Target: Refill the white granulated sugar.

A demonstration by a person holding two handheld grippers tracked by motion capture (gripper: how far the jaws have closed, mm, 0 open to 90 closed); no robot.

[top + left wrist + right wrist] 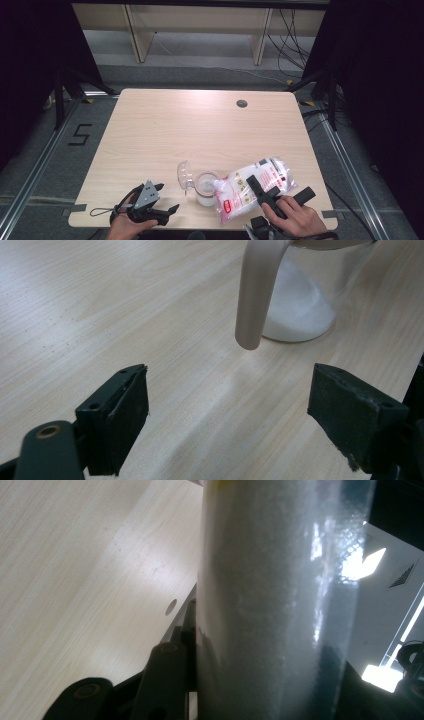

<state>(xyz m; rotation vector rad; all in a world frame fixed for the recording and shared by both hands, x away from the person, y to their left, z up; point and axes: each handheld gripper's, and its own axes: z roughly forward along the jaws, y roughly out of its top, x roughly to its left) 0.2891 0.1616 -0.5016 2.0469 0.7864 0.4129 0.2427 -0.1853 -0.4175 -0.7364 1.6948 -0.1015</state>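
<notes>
A clear jar (205, 194) with white powder in its bottom stands near the table's front edge, its clear lid (184, 175) flipped open to the left. My right gripper (279, 186) is shut on a clear bag of white granules (240, 192) with red print, which lies tilted with a corner at the jar's mouth. In the right gripper view the bag (270, 605) stands between the jaws of the right gripper (260, 680). My left gripper (168, 196) rests open left of the jar. Its view shows the left gripper (230, 377) with nothing between its jaws, the jar (305, 315) and a beige curved handle (255, 295) ahead.
The light wooden table (165, 130) has a round cable hole (242, 103) at the back right. Its front edge lies just under both hands. Beyond the far edge stand pale furniture legs (137, 35) and loose cables (290, 35) on the floor.
</notes>
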